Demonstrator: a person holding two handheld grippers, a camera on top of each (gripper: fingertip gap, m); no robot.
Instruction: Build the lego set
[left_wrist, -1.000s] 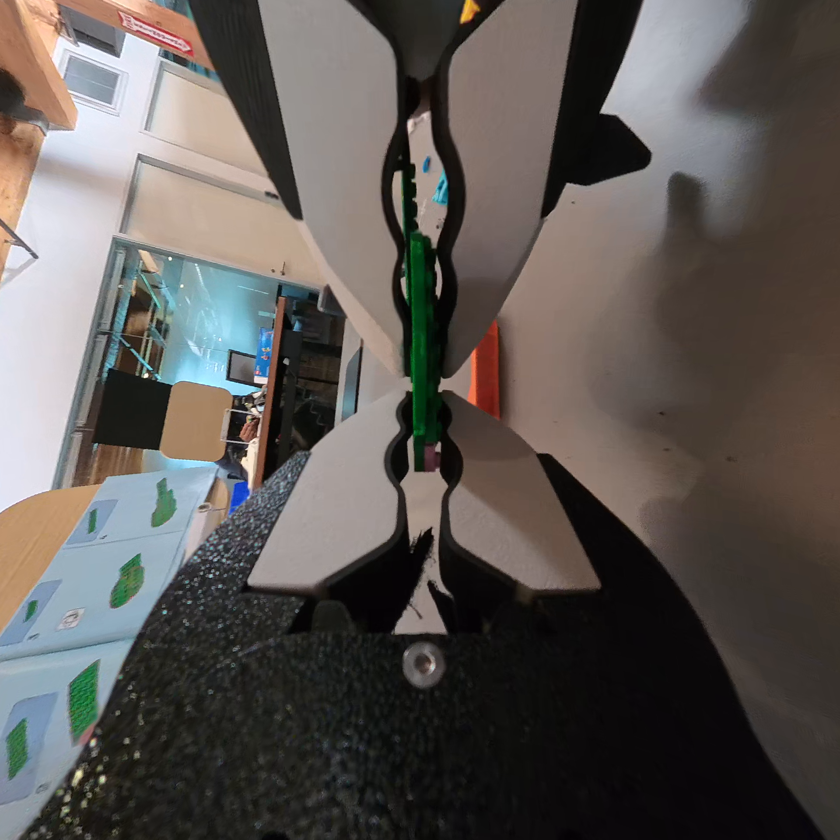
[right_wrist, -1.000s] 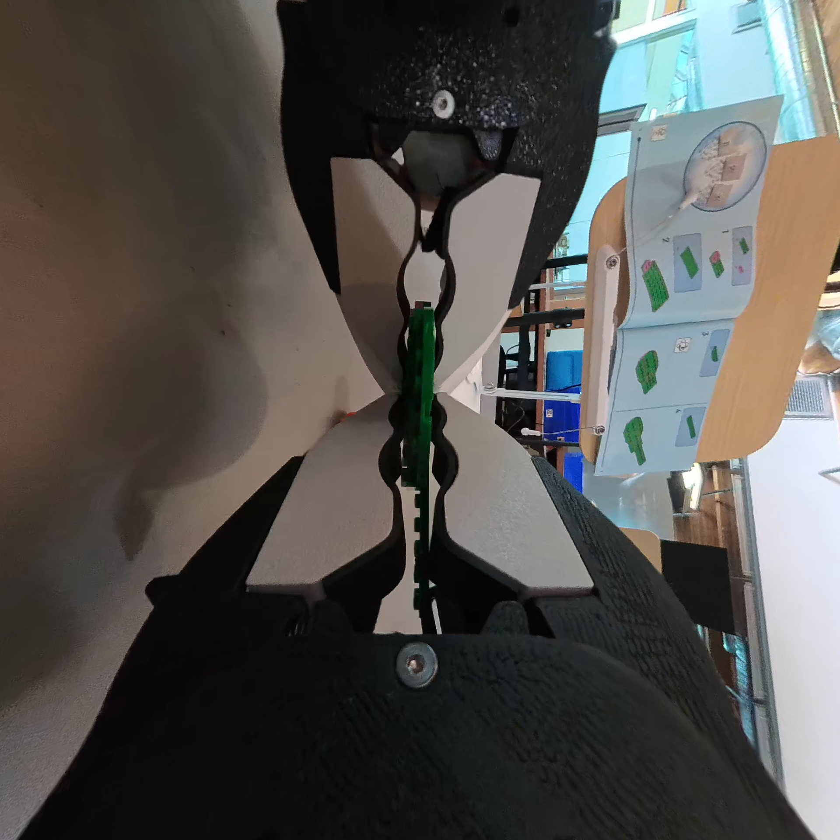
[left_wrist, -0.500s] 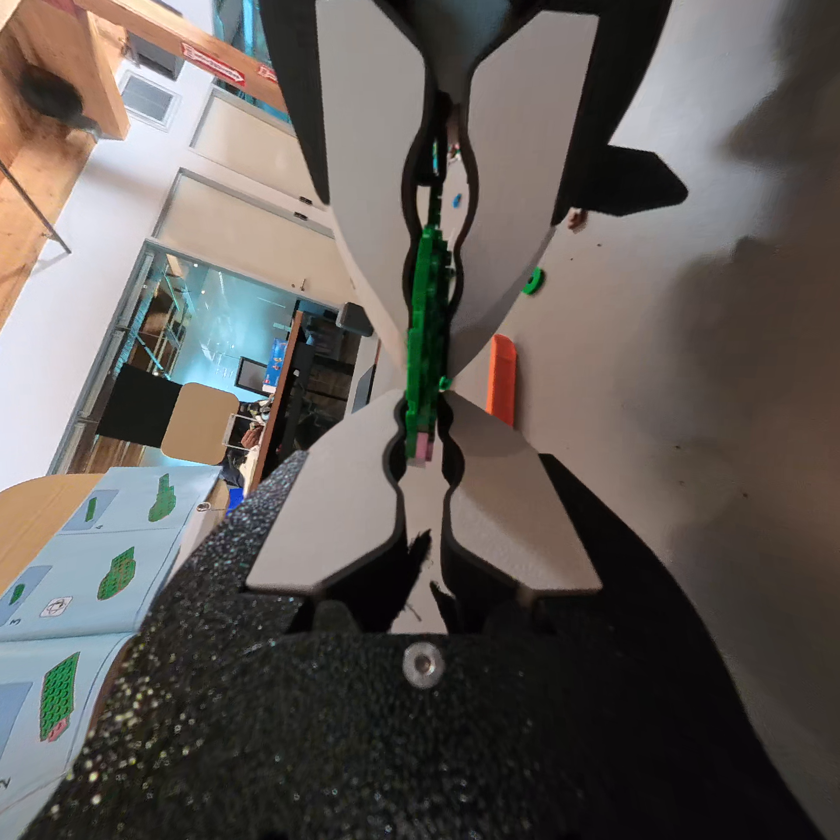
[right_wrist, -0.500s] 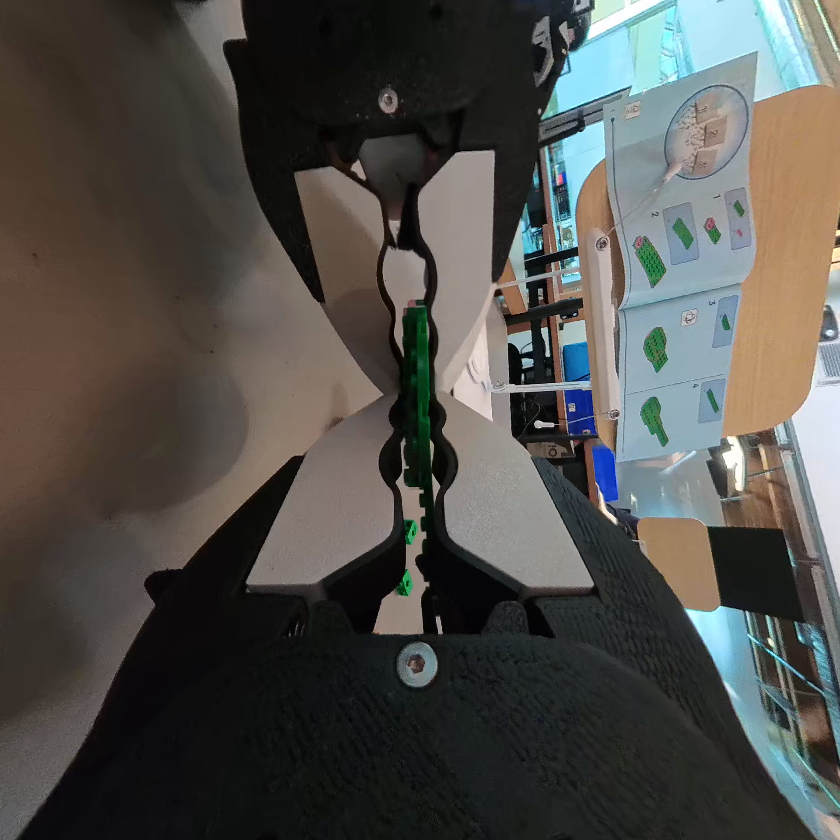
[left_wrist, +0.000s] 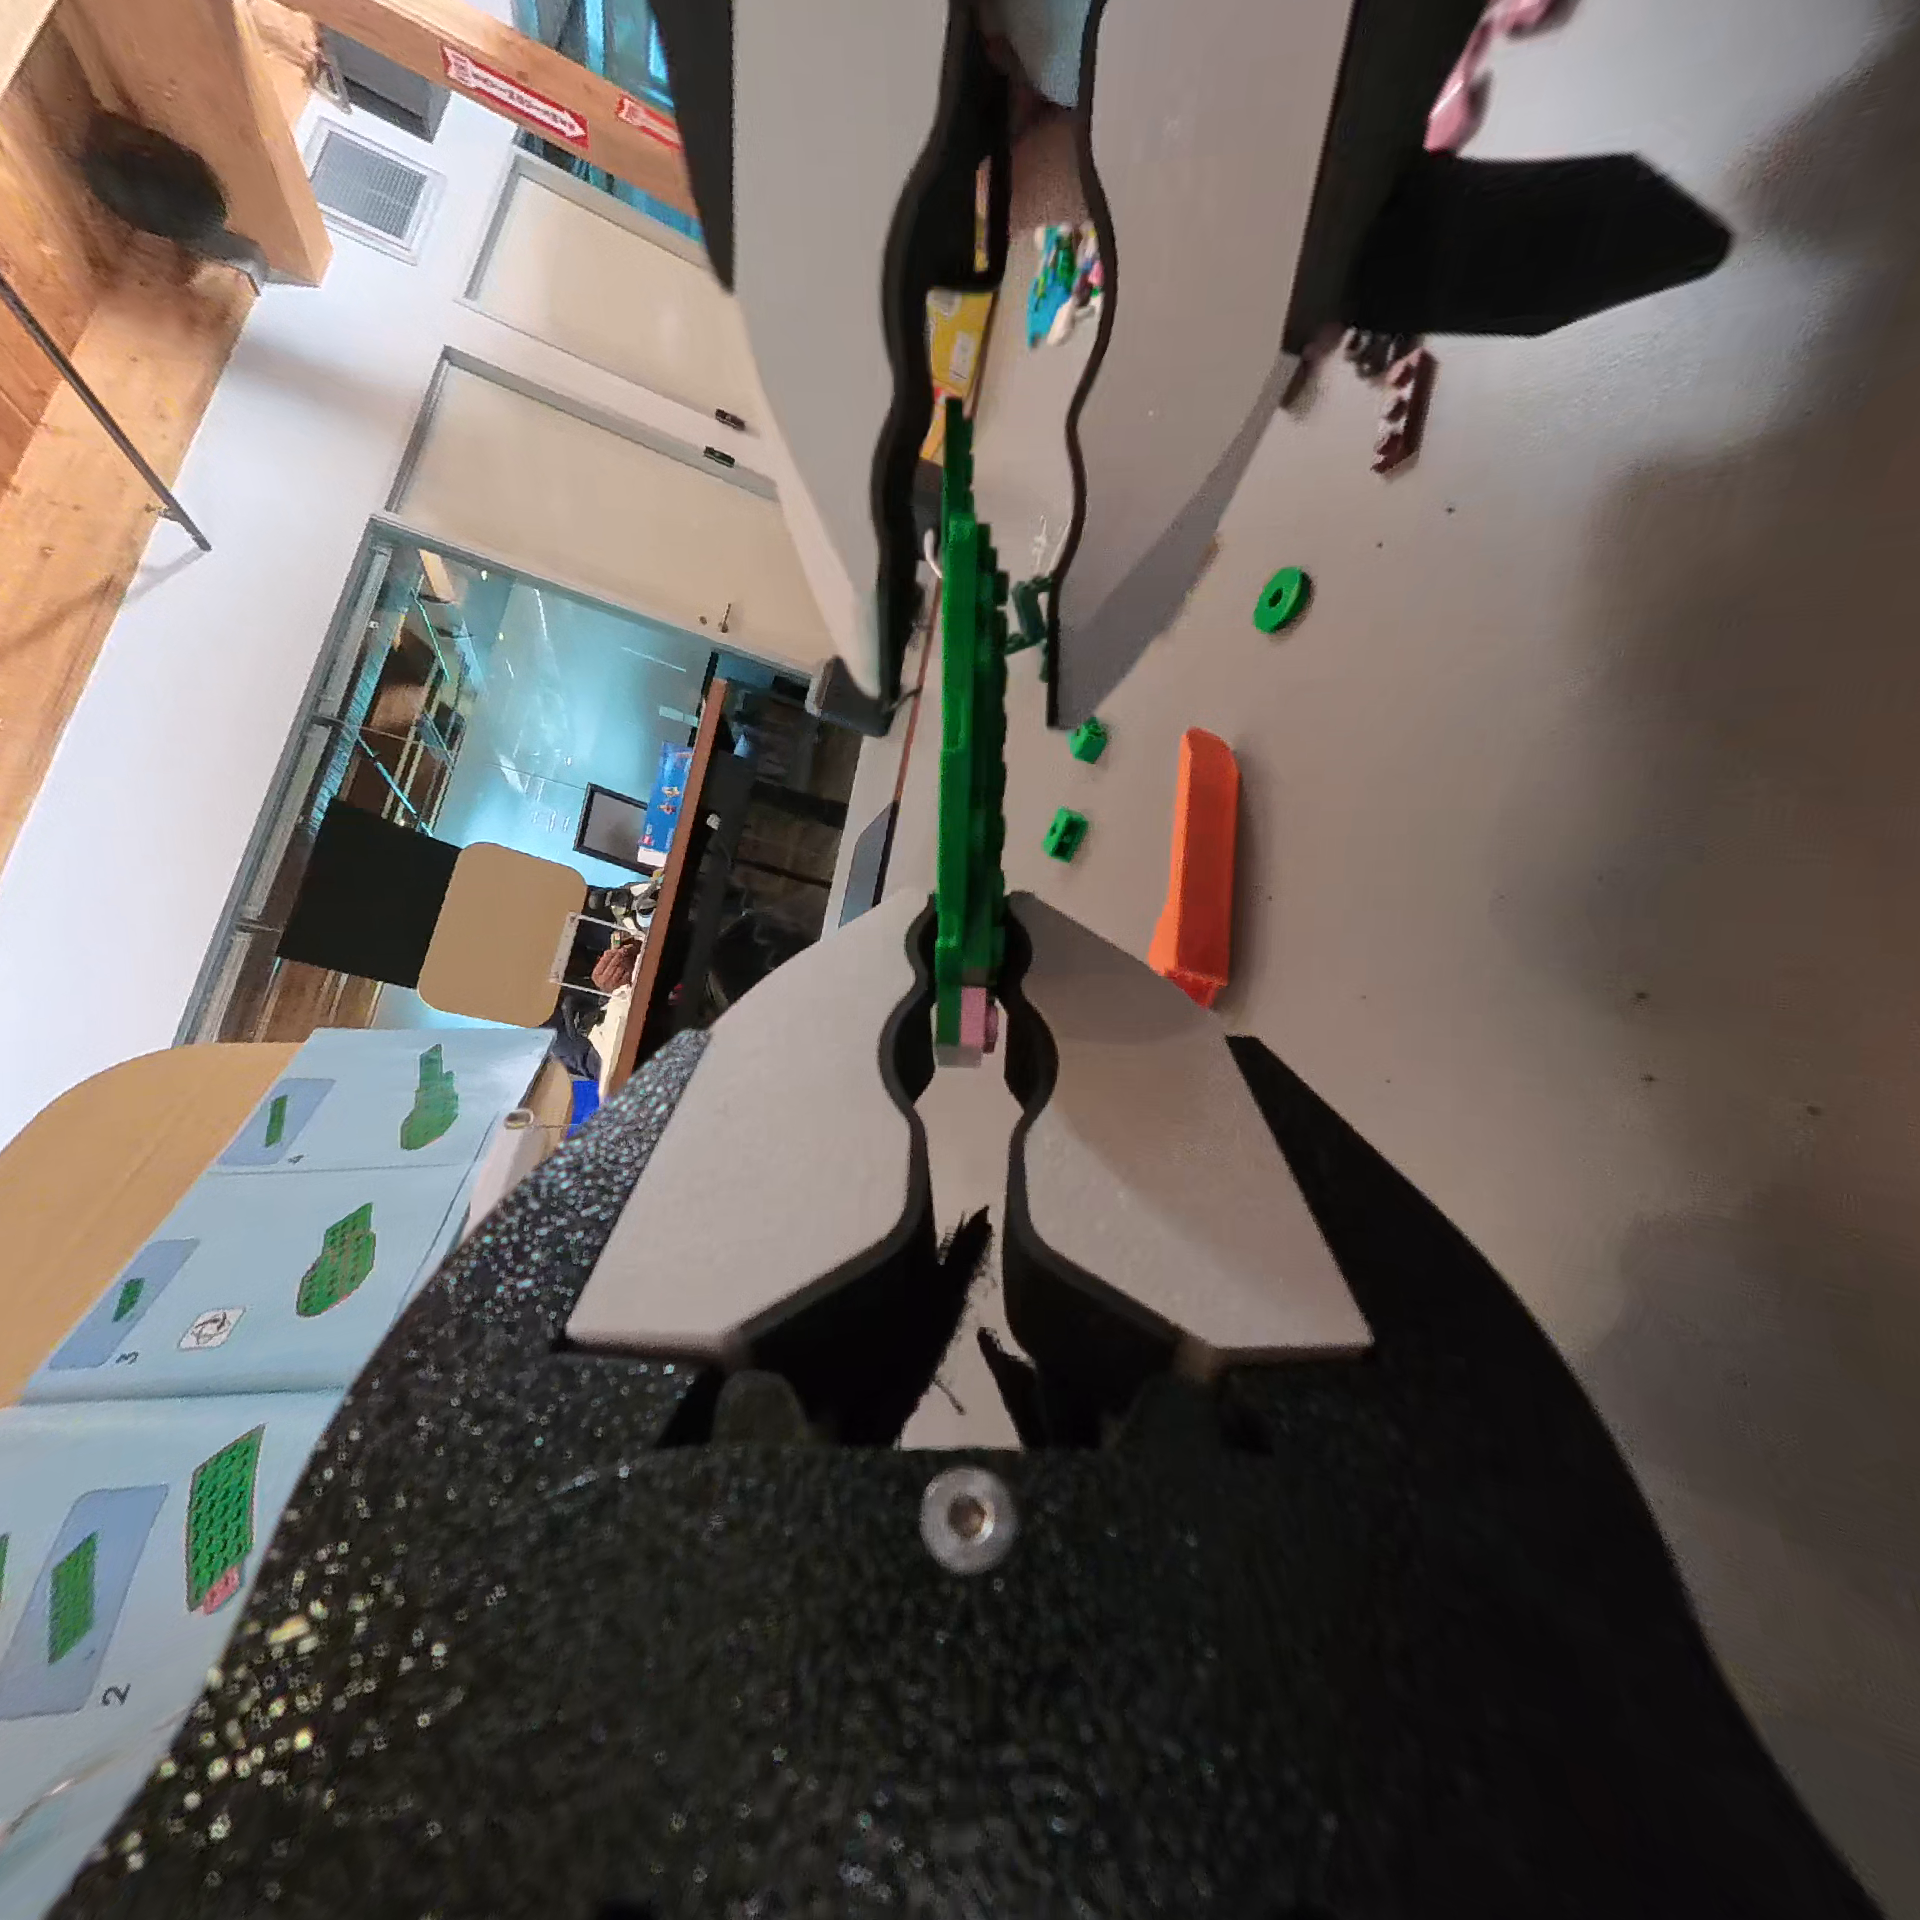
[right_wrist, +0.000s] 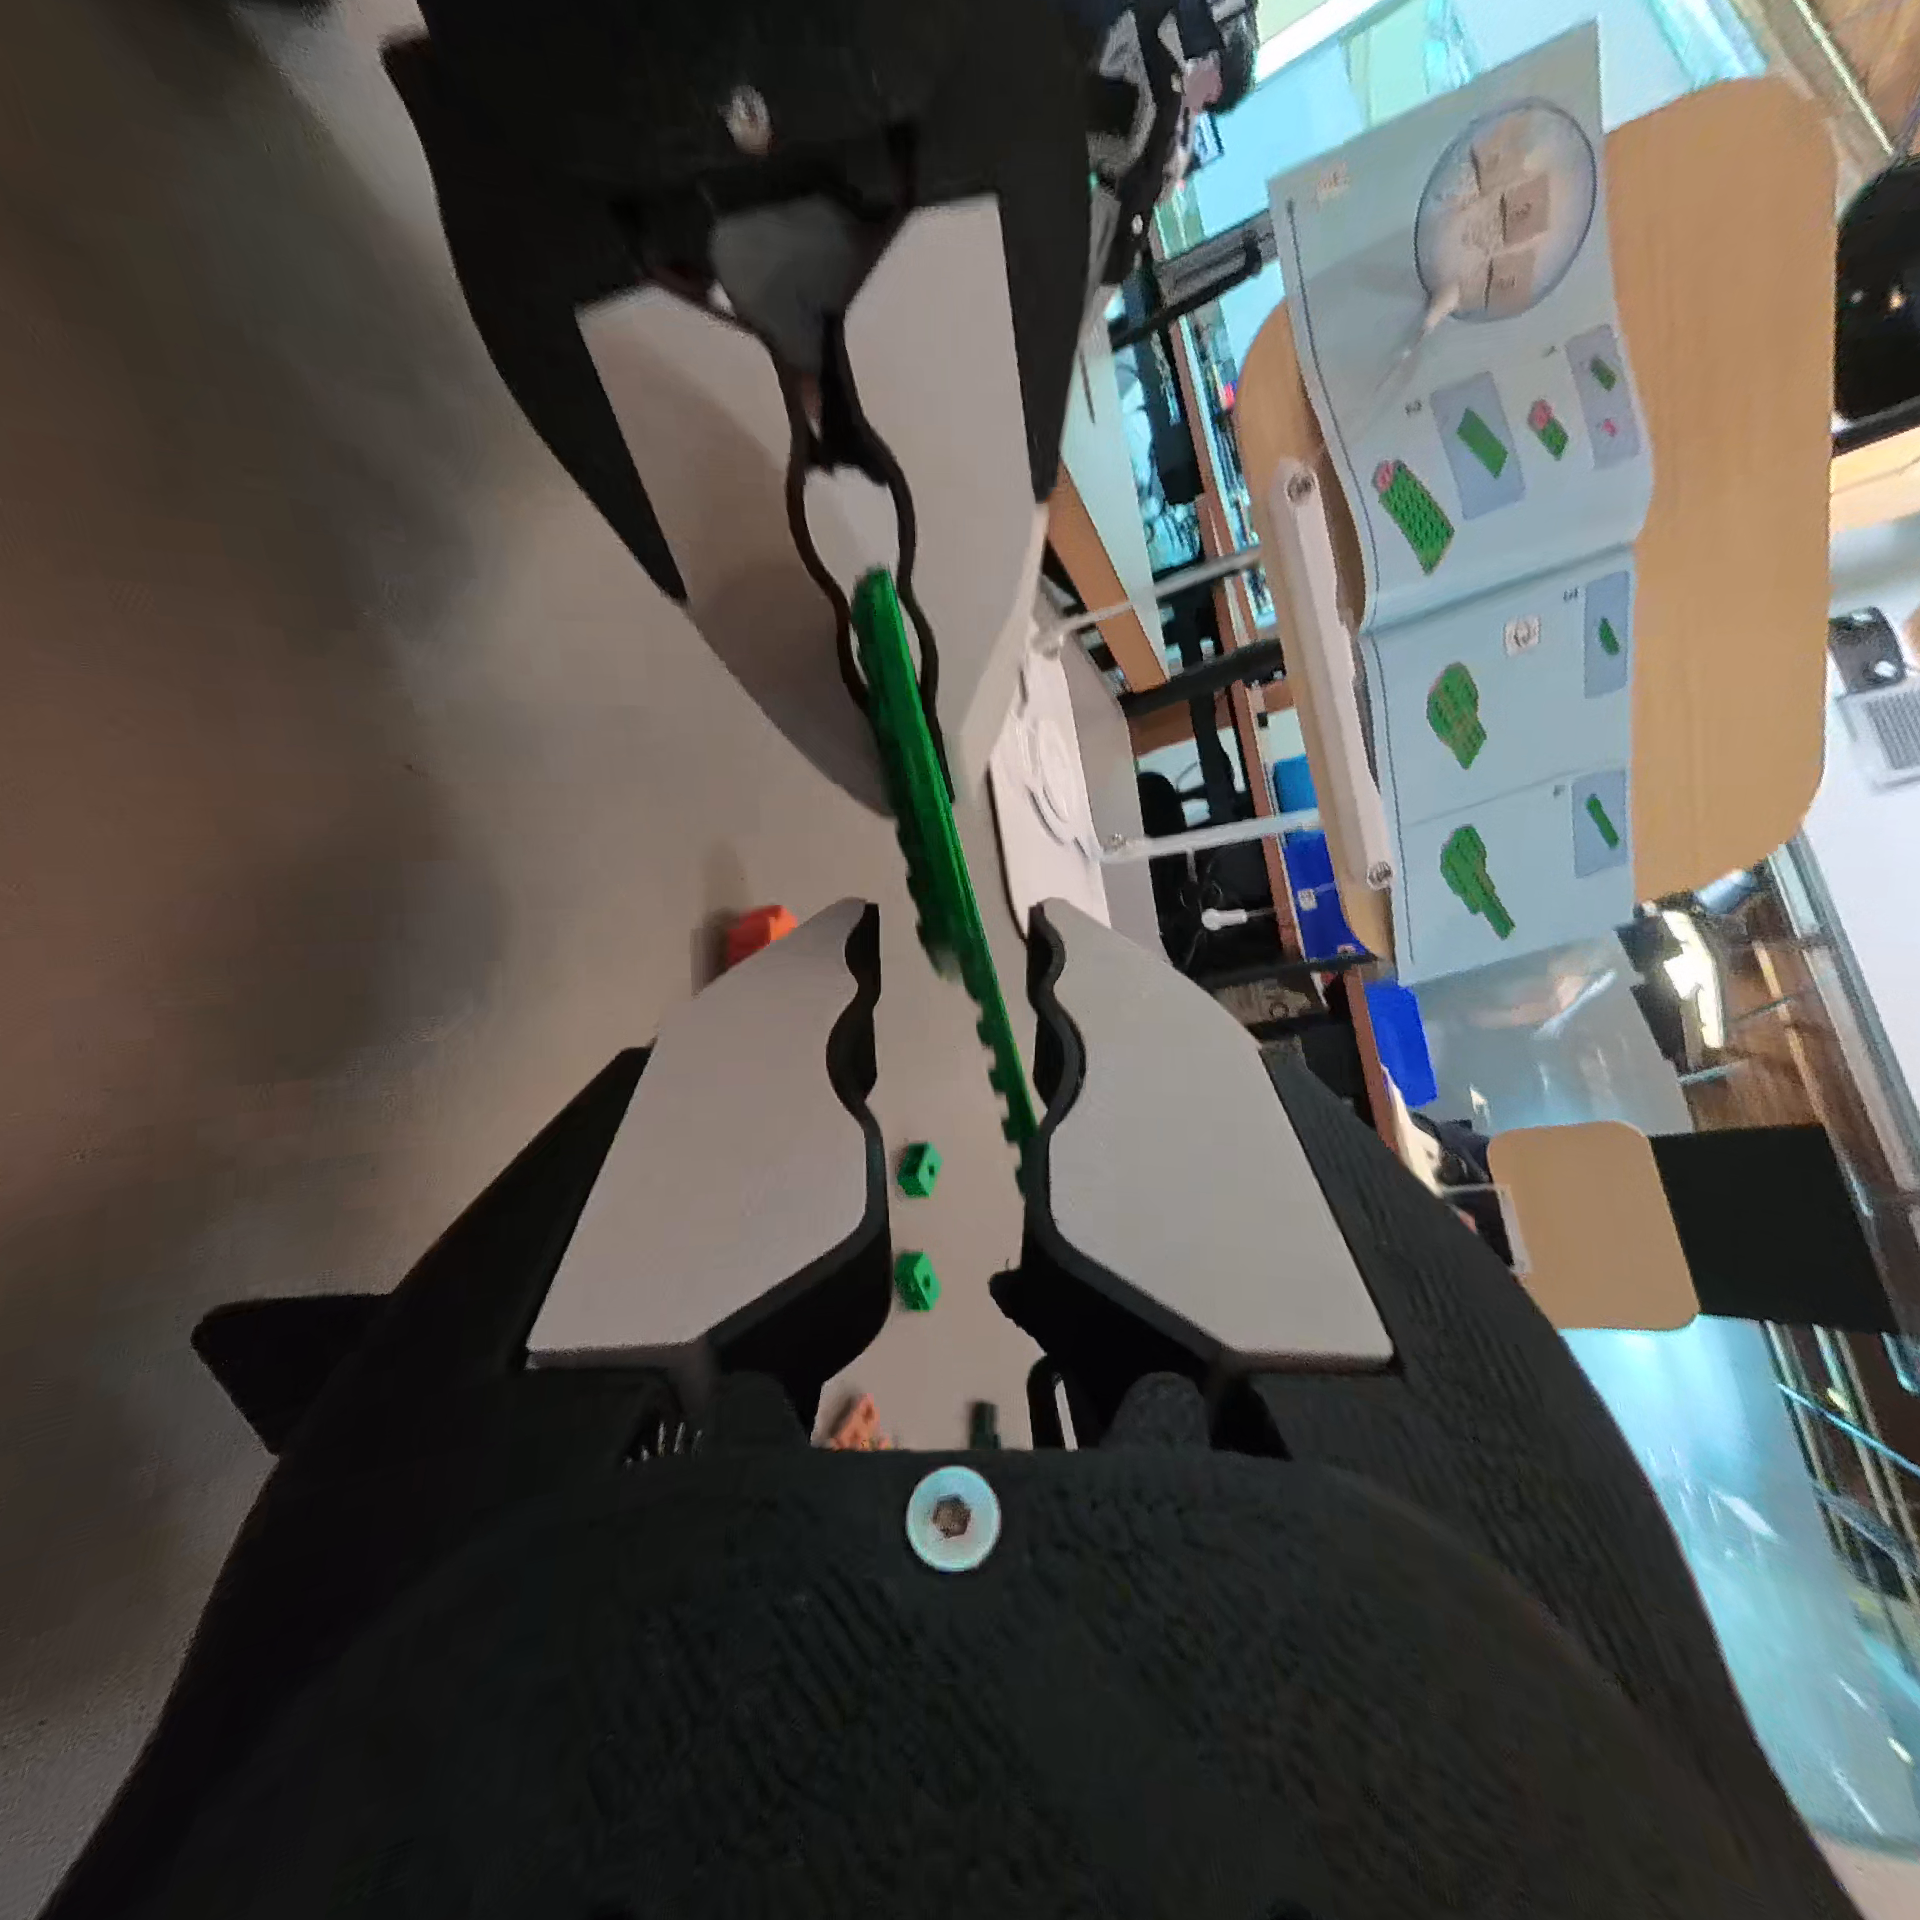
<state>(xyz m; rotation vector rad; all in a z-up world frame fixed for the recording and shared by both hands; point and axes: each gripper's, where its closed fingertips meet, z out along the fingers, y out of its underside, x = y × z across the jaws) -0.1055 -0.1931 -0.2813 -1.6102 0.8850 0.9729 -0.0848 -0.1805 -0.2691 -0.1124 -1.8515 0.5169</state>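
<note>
A green lego plate assembly (left_wrist: 971, 748) stands on edge above the grey table (left_wrist: 1558, 831), with a pink brick (left_wrist: 977, 1023) at its near end. My left gripper (left_wrist: 966, 914) is shut on that end. My right gripper (right_wrist: 951, 914) is open. The green plate (right_wrist: 940, 862) runs slanted between its fingers, close to the right finger; I cannot tell if it touches. In the left wrist view the right gripper (left_wrist: 966, 696) faces mine, with its fingers apart on either side of the plate. In the right wrist view the left gripper (right_wrist: 925, 779) clamps the plate's far end.
An orange brick separator (left_wrist: 1200, 862), two small green bricks (left_wrist: 1088, 741) and a green round piece (left_wrist: 1280, 600) lie on the table below the grippers. Dark red pieces (left_wrist: 1397, 416) lie farther off. An open instruction booklet (right_wrist: 1496, 582) stands on a wooden holder at the side. Less than 4 cm separates the two grippers' tips. My left tips are roughly 7 cm from the orange brick separator (left_wrist: 1200, 862).
Both grippers were shut on the green plate. My right gripper has opened and let go, and the grippers have drawn apart. My left gripper still holds the plate.
</note>
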